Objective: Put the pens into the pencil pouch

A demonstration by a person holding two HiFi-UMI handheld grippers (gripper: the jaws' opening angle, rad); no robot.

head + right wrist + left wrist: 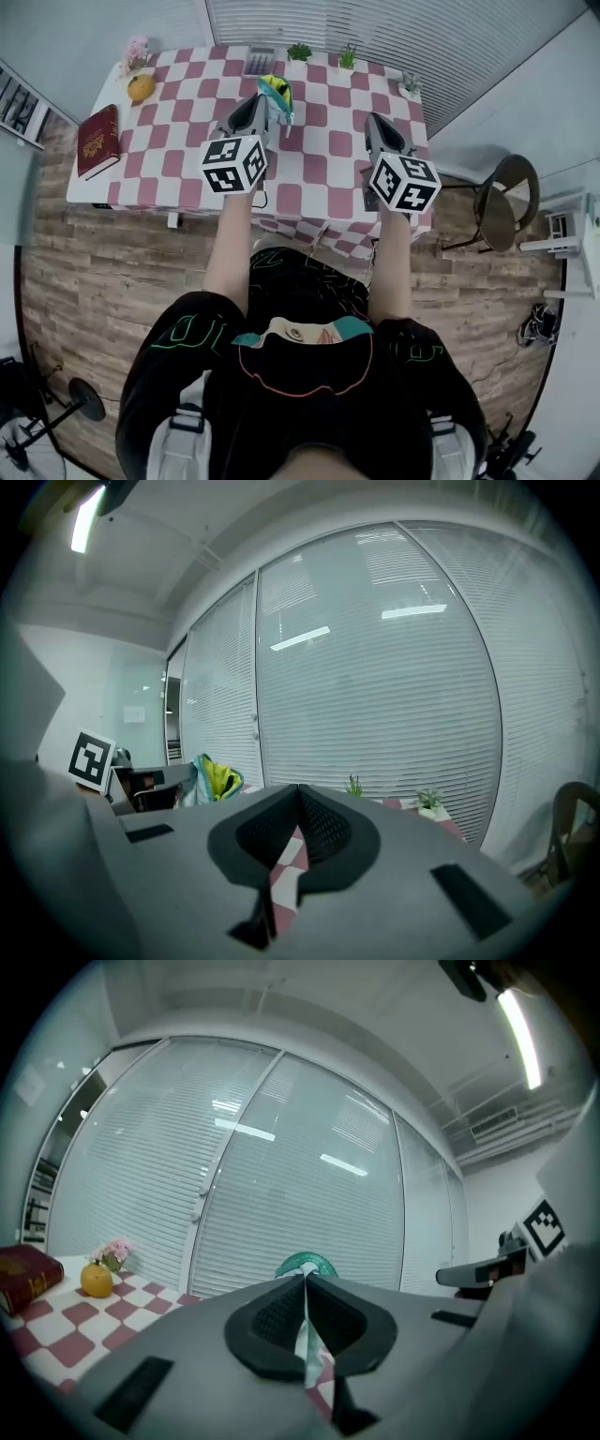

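Observation:
The pencil pouch [277,96], teal outside and yellow inside, hangs lifted over the far middle of the checkered table [187,103]. My left gripper [263,105] is shut on the pouch's edge. In the left gripper view its fabric [307,1346] is pinched between the closed pads, and the teal top [306,1263] pokes out beyond the left gripper [306,1281]. My right gripper [377,122] hovers to the right, apart from the pouch, shut with nothing in it [298,790]. The right gripper view shows the pouch [216,778] off to the left. I see no pens.
A red book [98,141] lies at the table's left edge. An orange [141,87] and pink flowers [138,52] sit at the far left, a calculator [260,61] and small potted plants [299,52] along the far edge. A chair [502,202] stands right of the table.

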